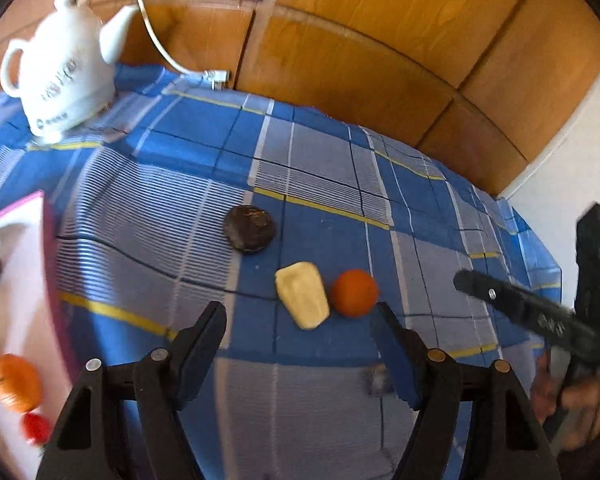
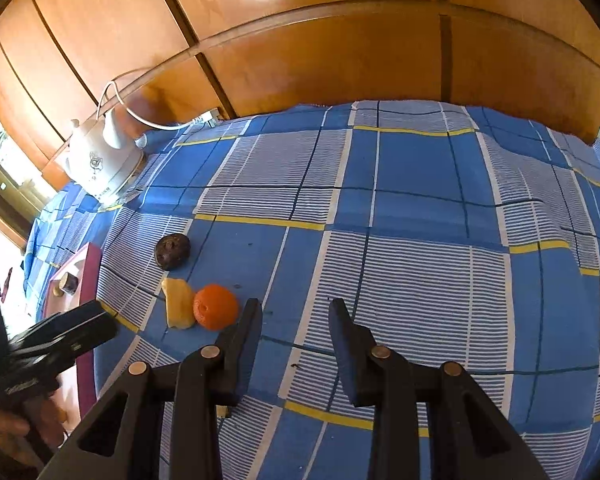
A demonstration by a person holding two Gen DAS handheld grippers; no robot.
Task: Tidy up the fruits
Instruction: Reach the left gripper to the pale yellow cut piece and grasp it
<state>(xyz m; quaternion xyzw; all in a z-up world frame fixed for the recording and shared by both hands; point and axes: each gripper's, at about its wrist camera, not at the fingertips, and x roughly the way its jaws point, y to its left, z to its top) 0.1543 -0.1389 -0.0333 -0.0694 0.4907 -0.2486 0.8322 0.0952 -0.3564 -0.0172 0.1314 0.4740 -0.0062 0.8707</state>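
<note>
Three loose fruits lie on the blue checked cloth [image 1: 204, 152]: a dark wrinkled fruit [image 1: 249, 228], a pale yellow piece [image 1: 302, 294] and an orange [image 1: 355, 292]. In the left wrist view, the yellow piece and the orange lie side by side, touching or nearly so, just beyond the left gripper [image 1: 300, 320], whose jaws stand wide apart and hold nothing; the dark fruit sits apart at about 11 o'clock from them. A pink-rimmed white tray [image 1: 52, 240] occupies the 9 o'clock edge and carries a second orange fruit [image 1: 17, 382], a small red fruit [image 1: 36, 428] and a dark item, blurred. A white kettle [image 1: 60, 76] with its cord stands at 10 o'clock against the wooden panels [image 1: 380, 60]. In the right wrist view, the right gripper [image 2: 296, 316] hovers over bare cloth, jaws apart and empty, with the orange just beside its left finger at 9 o'clock.
</note>
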